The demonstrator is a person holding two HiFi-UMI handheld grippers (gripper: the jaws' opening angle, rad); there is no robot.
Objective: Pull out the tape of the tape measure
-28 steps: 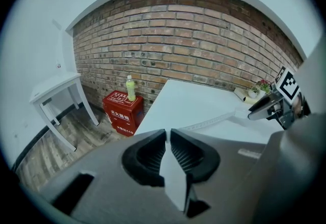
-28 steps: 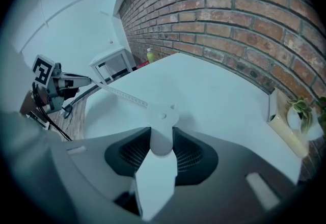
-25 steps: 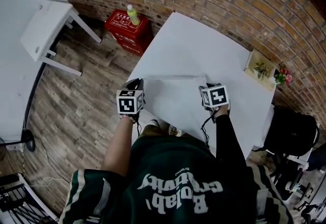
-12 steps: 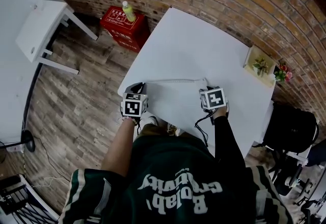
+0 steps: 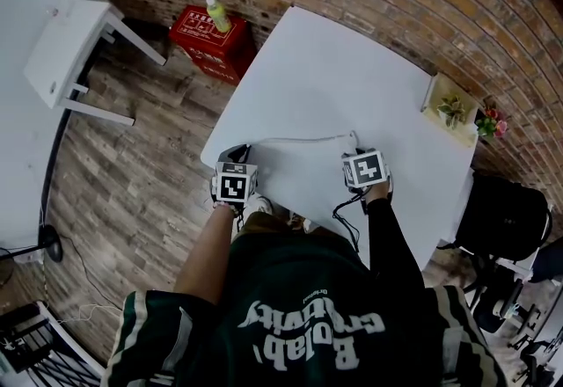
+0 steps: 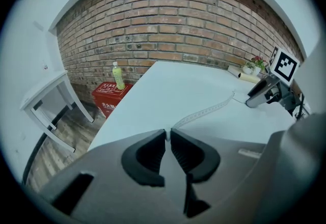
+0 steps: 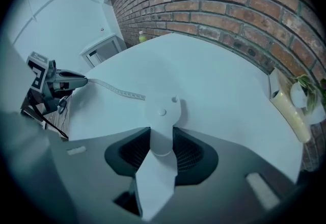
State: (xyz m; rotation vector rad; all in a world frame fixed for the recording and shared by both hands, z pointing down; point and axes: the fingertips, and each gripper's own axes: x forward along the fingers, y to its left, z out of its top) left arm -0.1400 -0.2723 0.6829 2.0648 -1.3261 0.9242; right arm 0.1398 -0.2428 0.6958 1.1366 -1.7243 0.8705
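In the right gripper view, a white round tape measure case (image 7: 162,116) sits between the pads of my right gripper (image 7: 162,140), which is shut on it. The thin pale tape (image 7: 119,90) runs from the case leftwards to my left gripper (image 7: 56,83). The left gripper view shows my left gripper (image 6: 167,135) pinched on the tape's end, and the tape (image 6: 204,112) stretches across the white table (image 6: 168,85) towards the right gripper (image 6: 265,93). From the head view, the tape (image 5: 299,140) spans the near part of the table between the left gripper (image 5: 234,156) and the right gripper (image 5: 354,149).
A wooden planter box with a small plant (image 5: 450,108) stands at the table's right edge. On the wooden floor to the left are a red crate (image 5: 209,38) with a green bottle (image 5: 216,14) on it and a white side table (image 5: 66,47). A brick wall runs behind.
The head view has shifted a little. Both grippers keep their hold, and the tape still spans between them, now with a slight curve.
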